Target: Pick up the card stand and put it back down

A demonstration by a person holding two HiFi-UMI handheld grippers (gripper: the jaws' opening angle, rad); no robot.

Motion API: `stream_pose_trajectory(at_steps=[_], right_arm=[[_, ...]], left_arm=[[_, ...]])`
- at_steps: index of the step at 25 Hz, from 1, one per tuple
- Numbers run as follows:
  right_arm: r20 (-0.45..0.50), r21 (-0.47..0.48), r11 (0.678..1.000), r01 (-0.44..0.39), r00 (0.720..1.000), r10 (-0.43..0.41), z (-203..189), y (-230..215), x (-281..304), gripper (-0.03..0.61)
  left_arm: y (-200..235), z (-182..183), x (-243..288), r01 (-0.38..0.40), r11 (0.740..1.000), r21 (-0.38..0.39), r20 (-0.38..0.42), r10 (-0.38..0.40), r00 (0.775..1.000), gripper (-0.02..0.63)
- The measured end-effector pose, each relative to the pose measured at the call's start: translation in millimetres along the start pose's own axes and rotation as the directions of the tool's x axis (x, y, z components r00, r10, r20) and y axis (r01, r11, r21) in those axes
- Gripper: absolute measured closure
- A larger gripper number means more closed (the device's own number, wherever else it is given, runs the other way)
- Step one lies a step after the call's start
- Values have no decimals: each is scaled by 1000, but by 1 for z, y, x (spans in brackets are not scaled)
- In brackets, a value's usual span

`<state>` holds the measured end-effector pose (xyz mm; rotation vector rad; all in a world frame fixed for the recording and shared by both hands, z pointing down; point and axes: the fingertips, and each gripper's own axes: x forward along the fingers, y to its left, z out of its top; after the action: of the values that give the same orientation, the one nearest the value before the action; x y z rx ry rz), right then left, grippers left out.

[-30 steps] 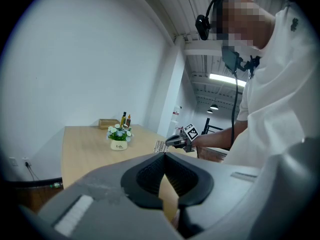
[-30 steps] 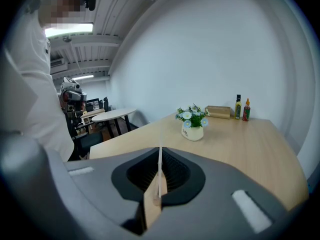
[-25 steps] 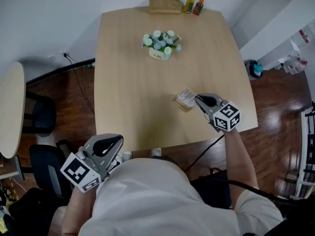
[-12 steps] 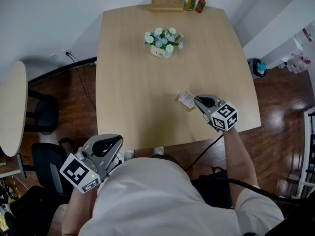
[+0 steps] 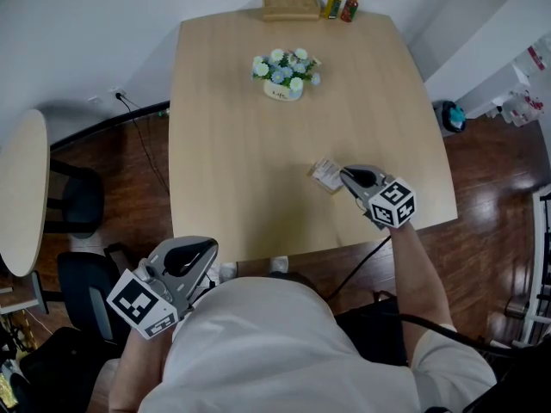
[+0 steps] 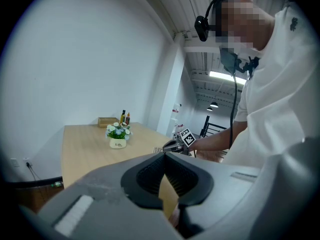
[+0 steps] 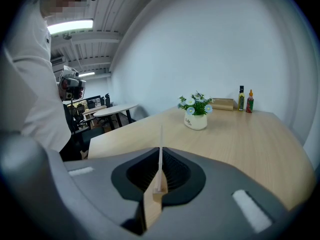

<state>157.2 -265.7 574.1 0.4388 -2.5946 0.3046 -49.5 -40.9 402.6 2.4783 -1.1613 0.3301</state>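
Note:
The card stand (image 5: 326,174) is a thin white card in a small wooden base, over the front right part of the light wooden table (image 5: 232,144). My right gripper (image 5: 343,175) is shut on it. In the right gripper view the card (image 7: 160,151) stands edge-on between the pads, and the wooden base (image 7: 152,206) sits lower in the jaws. I cannot tell whether the base touches the table. My left gripper (image 5: 205,249) hangs shut close to my body, off the table's front edge, with nothing in it (image 6: 165,180).
A white pot of flowers (image 5: 283,77) stands at mid-table toward the back. A wooden box (image 5: 290,5) and two small bottles (image 5: 341,3) line the far edge. A round table (image 5: 17,188) and black chairs (image 5: 73,200) stand to the left.

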Motion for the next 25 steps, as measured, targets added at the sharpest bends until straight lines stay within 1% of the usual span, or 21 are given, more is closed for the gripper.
stream_pose_trajectory(at_steps=[1, 5, 6, 10, 13, 16, 19, 22, 25], right_arm=[[0, 0, 1000, 1, 1000, -1, 0, 0, 0, 554], [16, 6, 1000, 21, 1000, -21, 7, -1, -2, 503], [21, 7, 999, 32, 999, -32, 9, -2, -3, 491], [46, 9, 997, 80, 996, -80, 19, -1, -9, 478], [63, 4, 990, 138, 988, -138, 30, 1, -20, 460], [86, 22, 979, 202, 975, -203, 41, 8, -37, 459], [95, 22, 964, 266, 959, -267, 51, 23, -53, 459], [90, 23, 941, 337, 937, -337, 55, 52, -69, 457], [90, 44, 917, 398, 912, -400, 54, 92, -85, 457]], left_arm=[[0, 0, 0, 5, 1000, 1, -1, -5, 1000, 612], [0, -1, -1, 22, 1000, 7, -5, -22, 1000, 612], [1, -1, -1, 27, 1000, 8, -7, -27, 1000, 612], [4, -3, -2, 56, 998, 12, -12, -56, 998, 612], [5, -2, -1, 92, 995, 22, -12, -92, 996, 612], [8, 0, 1, 136, 990, 39, -9, -136, 991, 612], [15, 1, 2, 185, 981, 62, -2, -186, 983, 612], [18, 0, -2, 242, 966, 90, -1, -243, 970, 612], [18, 0, -10, 298, 947, 119, -10, -299, 954, 612]])
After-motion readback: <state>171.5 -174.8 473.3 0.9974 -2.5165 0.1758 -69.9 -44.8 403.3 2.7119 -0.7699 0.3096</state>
